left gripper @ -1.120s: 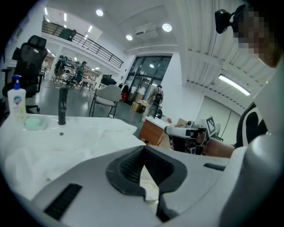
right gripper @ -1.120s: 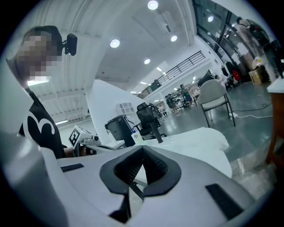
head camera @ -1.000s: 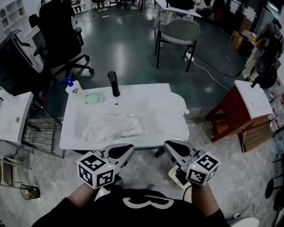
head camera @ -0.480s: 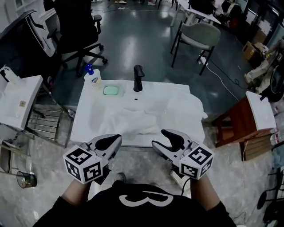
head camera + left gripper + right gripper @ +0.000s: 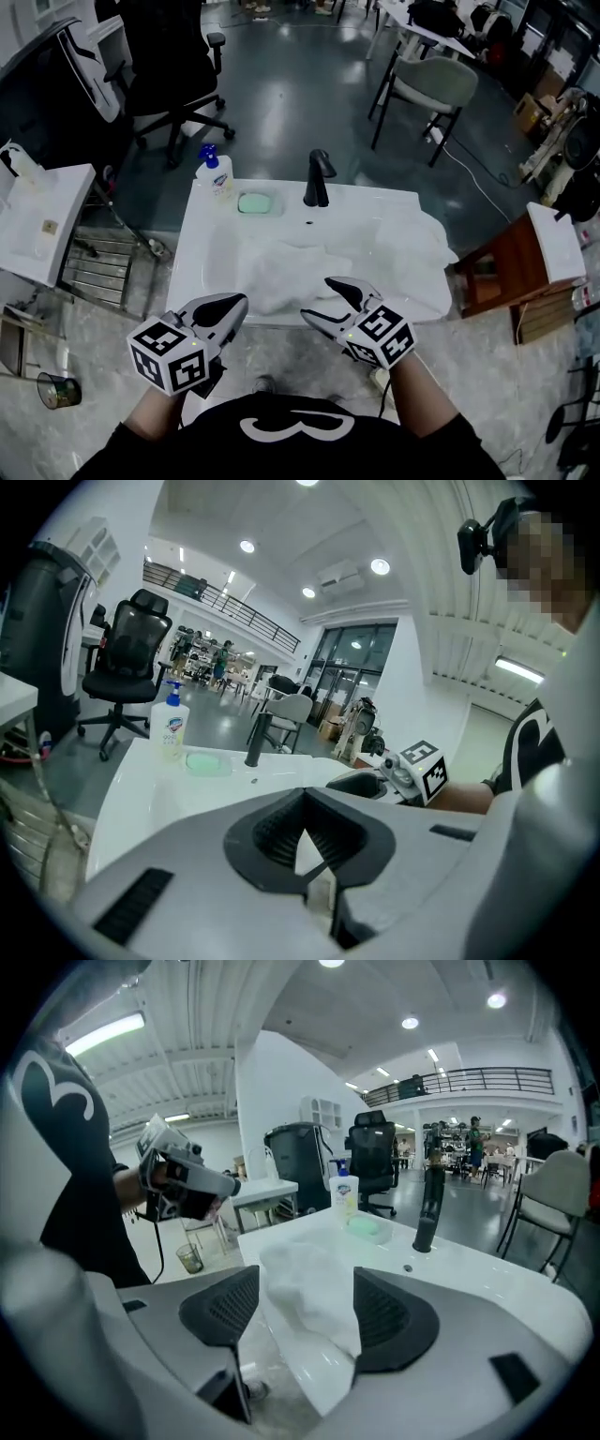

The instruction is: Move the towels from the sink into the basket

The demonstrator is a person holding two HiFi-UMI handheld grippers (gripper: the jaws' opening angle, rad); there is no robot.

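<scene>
White towels (image 5: 281, 270) lie crumpled in the white sink (image 5: 195, 272), and another white towel (image 5: 405, 246) is spread over its right side. My right gripper (image 5: 317, 298) hovers at the sink's front edge. Its jaws have just been opening and stand wide. In the right gripper view the towel pile (image 5: 309, 1288) shows in the gap of that gripper (image 5: 307, 1314), with neither pad pressing on it. My left gripper (image 5: 232, 304) is shut and empty, just short of the front rim; its pads (image 5: 281, 832) meet. No basket is in view.
A black faucet (image 5: 317, 178), a soap bottle (image 5: 218, 173) and a green soap dish (image 5: 253, 202) stand along the sink's back. A wire rack (image 5: 98, 272) and a white table (image 5: 37, 220) are to the left, a wooden stool (image 5: 506, 272) to the right, and chairs behind.
Both grippers have moved forward to the sink's front edge. The right jaws have gone from shut to wide open. The left jaws have stayed shut.
</scene>
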